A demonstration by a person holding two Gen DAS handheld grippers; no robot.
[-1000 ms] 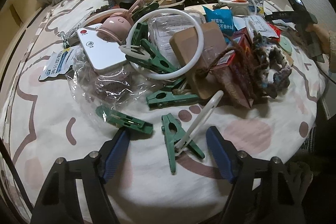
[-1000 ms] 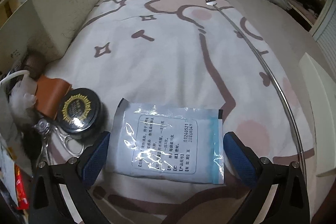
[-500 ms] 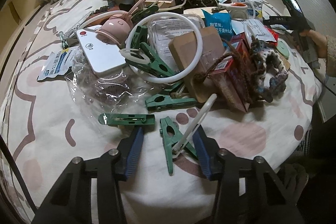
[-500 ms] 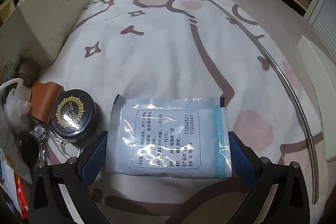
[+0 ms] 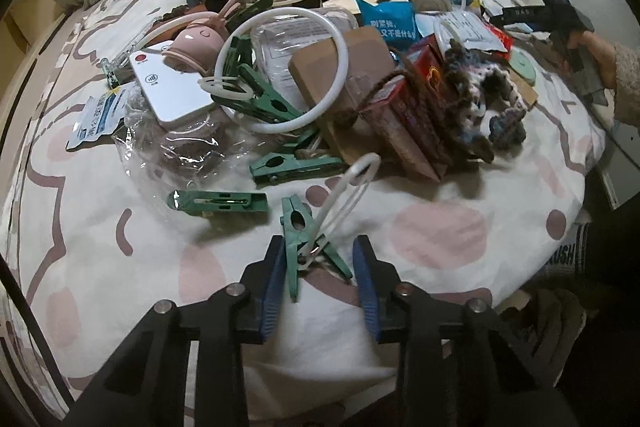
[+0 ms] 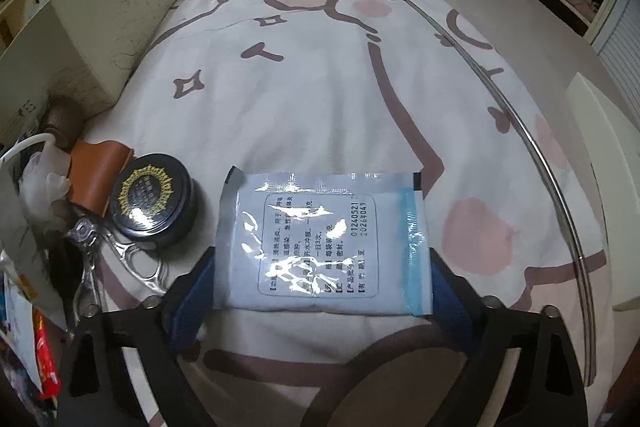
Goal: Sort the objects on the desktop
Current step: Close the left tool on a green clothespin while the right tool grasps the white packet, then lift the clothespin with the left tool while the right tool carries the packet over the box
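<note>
Closing in, the left gripper has its jaws just drawn in, pinching the green clothes peg on the bedsheet; lift straight, mind the white loop. Right gripper jaws, easing inward, bracket the sachet.

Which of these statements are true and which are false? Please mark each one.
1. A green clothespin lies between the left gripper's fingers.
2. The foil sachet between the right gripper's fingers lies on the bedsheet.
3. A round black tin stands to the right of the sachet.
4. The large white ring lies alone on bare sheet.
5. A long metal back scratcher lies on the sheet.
1. True: the green clothespin, with a white loop on it, sits in the left gripper, whose jaws have just been closing.
2. True: the foil sachet lies flat in the right gripper.
3. False: the black tin is left of it.
4. False: the white ring rests on the pile.
5. True: the back scratcher.
</note>
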